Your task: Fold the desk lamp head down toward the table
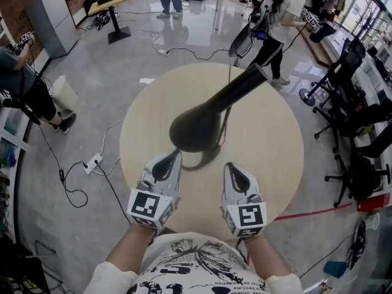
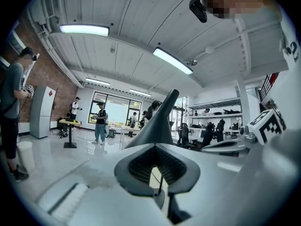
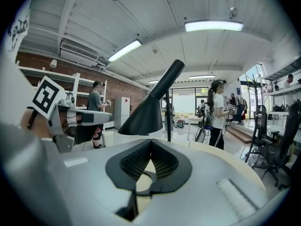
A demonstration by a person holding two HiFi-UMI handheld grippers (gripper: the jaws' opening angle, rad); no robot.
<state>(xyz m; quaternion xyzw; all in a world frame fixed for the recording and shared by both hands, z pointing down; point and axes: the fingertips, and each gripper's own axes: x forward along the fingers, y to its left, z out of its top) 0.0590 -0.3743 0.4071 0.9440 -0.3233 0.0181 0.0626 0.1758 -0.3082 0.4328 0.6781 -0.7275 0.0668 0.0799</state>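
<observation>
A black desk lamp stands on the round beige table [image 1: 269, 158]. Its cone head [image 1: 195, 127] is raised above the tabletop, and its neck [image 1: 245, 81] runs up to the right. Both grippers sit at the table's near edge, below the lamp head and apart from it. The left gripper [image 1: 173, 157] is shut and holds nothing, and the right gripper [image 1: 228, 166] is the same. In the left gripper view the lamp head [image 2: 157, 121] rises just beyond the shut left gripper [image 2: 157, 147]. In the right gripper view the lamp head [image 3: 146, 112] and thin stem [image 3: 168, 121] stand past the shut right gripper [image 3: 149, 142].
A power strip [image 1: 93, 162] and cables lie on the floor at the left. Black office chairs [image 1: 352, 103] crowd the right side. A person [image 1: 278, 17] stands beyond the table, and another [image 1: 21, 87] is at the left. A red line [image 1: 318, 212] marks the floor.
</observation>
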